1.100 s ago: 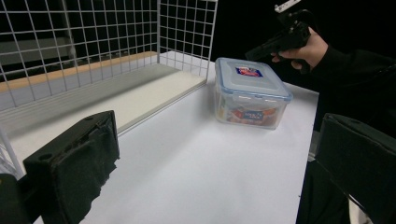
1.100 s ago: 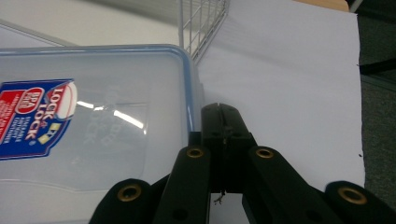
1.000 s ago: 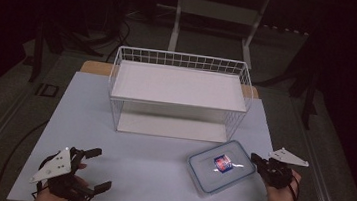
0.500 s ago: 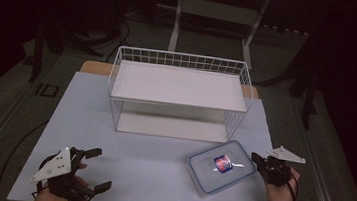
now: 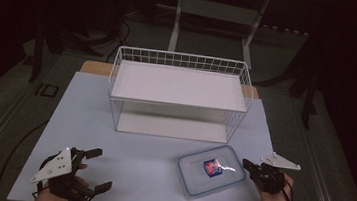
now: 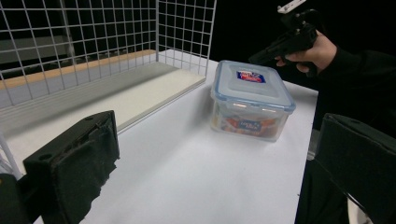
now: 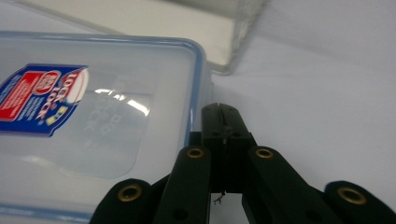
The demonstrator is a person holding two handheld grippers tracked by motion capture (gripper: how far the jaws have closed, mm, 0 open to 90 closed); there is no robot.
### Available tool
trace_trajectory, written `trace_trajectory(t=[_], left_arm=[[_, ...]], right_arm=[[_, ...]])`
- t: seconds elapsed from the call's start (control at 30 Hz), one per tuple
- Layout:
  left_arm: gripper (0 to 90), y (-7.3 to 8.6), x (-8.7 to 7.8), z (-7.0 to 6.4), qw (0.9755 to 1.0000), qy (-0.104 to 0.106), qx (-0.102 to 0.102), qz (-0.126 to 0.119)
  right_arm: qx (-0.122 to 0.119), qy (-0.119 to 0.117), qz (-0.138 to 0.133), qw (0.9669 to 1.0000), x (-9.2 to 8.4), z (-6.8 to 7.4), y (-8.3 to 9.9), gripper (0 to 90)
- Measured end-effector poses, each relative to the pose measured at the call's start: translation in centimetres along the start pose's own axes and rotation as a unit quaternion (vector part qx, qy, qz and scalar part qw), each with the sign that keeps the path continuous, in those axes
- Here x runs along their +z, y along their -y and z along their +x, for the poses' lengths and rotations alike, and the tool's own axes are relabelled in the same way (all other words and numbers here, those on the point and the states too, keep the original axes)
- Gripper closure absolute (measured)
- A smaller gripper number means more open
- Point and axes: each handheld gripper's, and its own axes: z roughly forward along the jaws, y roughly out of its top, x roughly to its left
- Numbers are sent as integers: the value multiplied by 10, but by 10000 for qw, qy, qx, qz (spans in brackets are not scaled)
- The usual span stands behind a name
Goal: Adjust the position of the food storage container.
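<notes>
White wire basket rack (image 5: 180,93) stands behind clear blue-rimmed plastic lidded box (image 5: 211,170); right hand-held gripper (image 5: 250,166) pressed together beside it; left hand-held gripper (image 5: 98,169) spread, well apart.

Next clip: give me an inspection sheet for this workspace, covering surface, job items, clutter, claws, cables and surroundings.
Surface: white table, bare in front.
Job's things: white wire rack with two white shelves, nothing on them; clear lidded container with blue seal and label, in front of the rack's right end.
Clutter: nothing seen.
Claws: left claw open, over the near left corner; right claw shut, tip at the container's right edge, contact unclear.
Cables: one trails off the table's left side.
Surroundings: dark floor, metal frame legs behind the table.
</notes>
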Motion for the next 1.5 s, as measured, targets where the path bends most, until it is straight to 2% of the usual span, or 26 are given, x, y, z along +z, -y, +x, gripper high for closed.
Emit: trace_trajectory(t=[0.13, 0.3, 0.43, 0.47, 0.6, 0.7, 0.8, 0.83, 1.0, 1.27, 1.5], left_arm=[[0, 0, 0, -1, 10000, 3, 5, 5], [0, 0, 0, -1, 10000, 49, -17, -43], [0, 0, 0, -1, 10000, 27, -2, -9], [0, 0, 0, -1, 10000, 32, 0, -23], [0, 0, 0, -1, 10000, 57, -8, 6], [0, 1, 1, -1, 10000, 69, -9, 24], [0, 1, 2, -2, 10000, 84, -8, 46], [0, 1, 2, -2, 10000, 83, -3, 49], [0, 1, 2, -1, 10000, 66, -19, 46], [0, 1, 3, -2, 9999, 95, -3, 84], [0, 2, 4, -1, 9999, 101, -27, 91]], right_arm=[[-141, -134, 13, 9998, -3, 15, 2, 900], [-155, -526, -6, 9985, -6, 23, 4, 900], [-261, -478, -21, 9985, -7, 25, 2, 900], [-249, -382, 5, 9990, -7, 24, 2, 900], [-235, -379, 90, 9990, -3, 25, 5, 900], [-111, -548, 0, 9984, -6, 23, 5, 900], [-175, -289, 149, 9993, -2, 26, 6, 900], [-160, -271, 214, 9993, 1, 25, 8, 900], [28, -435, 261, 9987, 4, 22, 12, 900], [-222, -788, 354, 9960, 7, 45, 9, 900], [-343, -1046, 377, 9932, 9, 62, 9, 900]])
